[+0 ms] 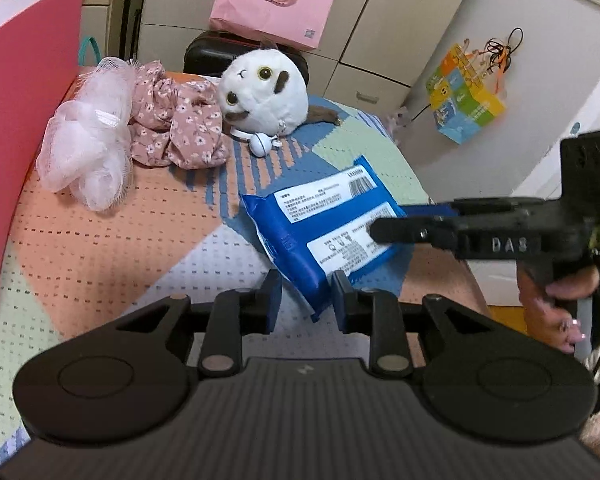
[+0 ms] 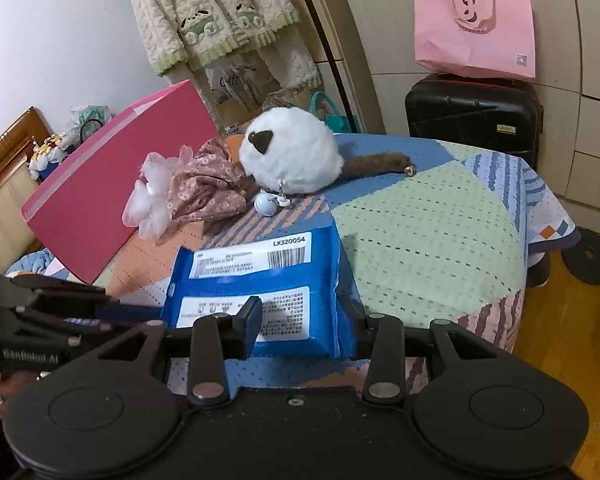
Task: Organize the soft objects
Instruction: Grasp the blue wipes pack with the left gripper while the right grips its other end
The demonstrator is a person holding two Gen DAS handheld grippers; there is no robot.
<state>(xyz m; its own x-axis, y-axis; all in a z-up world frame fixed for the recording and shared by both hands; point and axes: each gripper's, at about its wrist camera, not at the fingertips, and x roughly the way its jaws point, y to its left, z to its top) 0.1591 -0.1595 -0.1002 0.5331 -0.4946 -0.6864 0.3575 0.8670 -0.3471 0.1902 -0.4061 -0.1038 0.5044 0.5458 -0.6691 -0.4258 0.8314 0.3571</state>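
A blue soft pack with white labels (image 1: 324,220) lies on the patterned cloth of the table (image 1: 100,248). My right gripper (image 2: 304,328) has its jaws around the pack's near end (image 2: 260,276), one finger above and one at its right side. My left gripper (image 1: 306,300) is open, its fingers at either side of the pack's near corner. A white plush cat (image 1: 260,92), a floral pink cloth (image 1: 176,128) and a pink mesh puff (image 1: 88,148) lie at the far side. They also show in the right wrist view: plush cat (image 2: 292,156), floral cloth (image 2: 208,188), mesh puff (image 2: 148,200).
A big pink box (image 1: 16,120) stands at the table's left edge, also in the right wrist view (image 2: 112,184). A black suitcase (image 2: 472,116) with a pink paper bag (image 2: 476,24) on it stands behind the table. Wood floor shows at the right (image 2: 560,340).
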